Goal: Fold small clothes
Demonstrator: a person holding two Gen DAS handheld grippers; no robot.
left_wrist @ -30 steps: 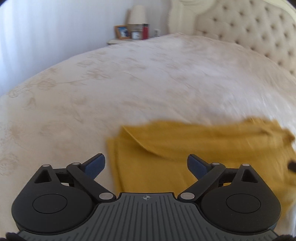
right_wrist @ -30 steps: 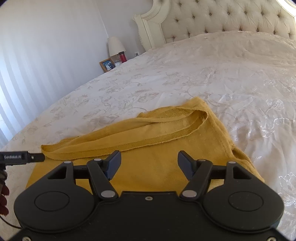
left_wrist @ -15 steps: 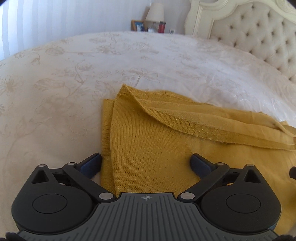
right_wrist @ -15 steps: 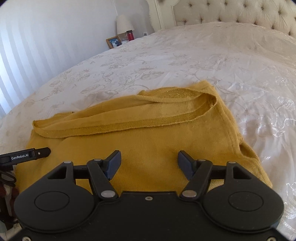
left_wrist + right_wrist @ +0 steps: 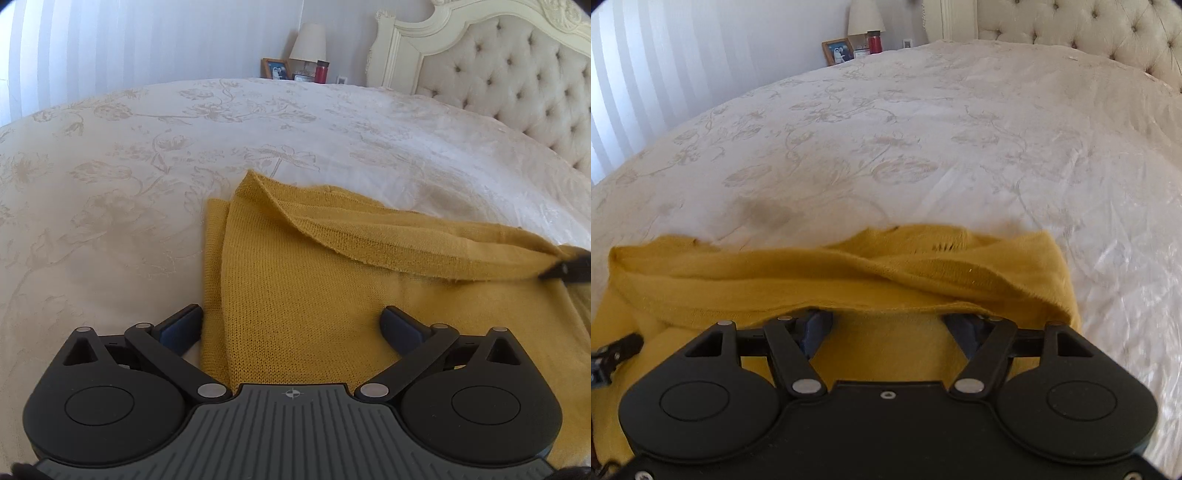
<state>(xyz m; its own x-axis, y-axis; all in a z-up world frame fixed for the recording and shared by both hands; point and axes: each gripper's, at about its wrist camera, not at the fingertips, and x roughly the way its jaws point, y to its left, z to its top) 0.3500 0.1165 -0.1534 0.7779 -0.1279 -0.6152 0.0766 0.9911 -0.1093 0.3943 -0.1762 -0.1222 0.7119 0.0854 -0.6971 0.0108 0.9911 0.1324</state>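
Folding a yellow knit garment (image 5: 314,291) on a white bedspread (image 5: 147,166), both grippers low over the cloth.

Left gripper (image 5: 291,326) has just been opening; its fingers stand wide, straddling the garment's 9 o'clock edge, gripping nothing, likely to pinch that side. Right gripper (image 5: 888,325) sits half-open with its fingertips tucked under a raised folded band (image 5: 849,284); whether they press cloth I cannot tell. Bare bedspread lies open toward 12 o'clock for carrying a fold; a headboard (image 5: 517,92) stands well apart at 2 o'clock.
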